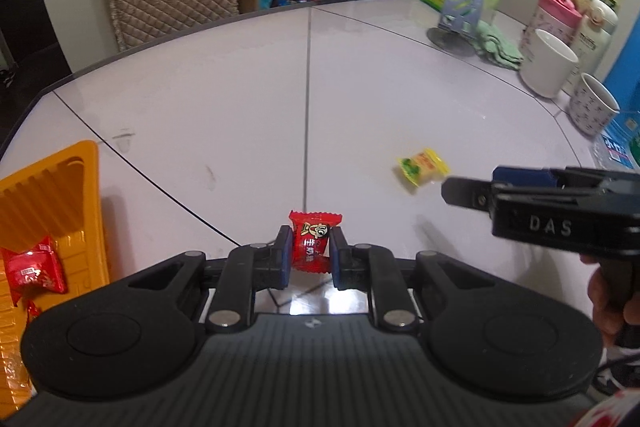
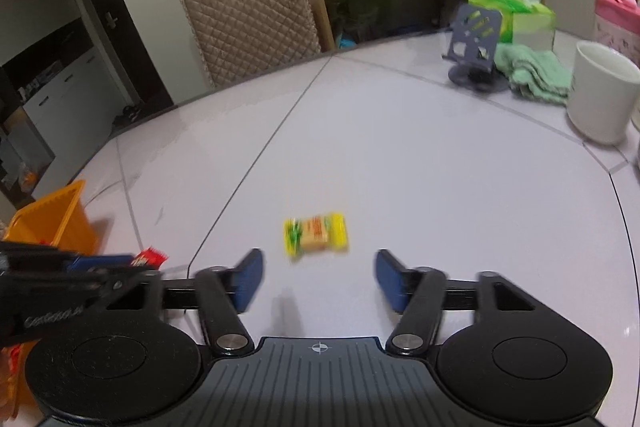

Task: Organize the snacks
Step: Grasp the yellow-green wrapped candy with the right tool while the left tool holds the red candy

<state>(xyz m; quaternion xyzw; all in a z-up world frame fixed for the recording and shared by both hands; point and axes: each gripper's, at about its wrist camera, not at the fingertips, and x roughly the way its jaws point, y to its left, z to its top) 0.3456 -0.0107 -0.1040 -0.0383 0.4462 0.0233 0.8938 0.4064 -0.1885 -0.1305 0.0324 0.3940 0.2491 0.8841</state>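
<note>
One red candy pinched in left gripper, "DAS" on right gripper

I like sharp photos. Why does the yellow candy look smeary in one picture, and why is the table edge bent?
In the right wrist view the yellow candy is smeared by motion blur; in the left wrist view it looks sharper. Both views are fisheye, so the table edge curves. The left wrist view also has a bright glare patch on the tabletop behind the red candy.

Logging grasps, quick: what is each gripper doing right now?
Left gripper: shut on the red candy.
Right gripper: open, empty; yellow candy lies ahead on the table.
</note>
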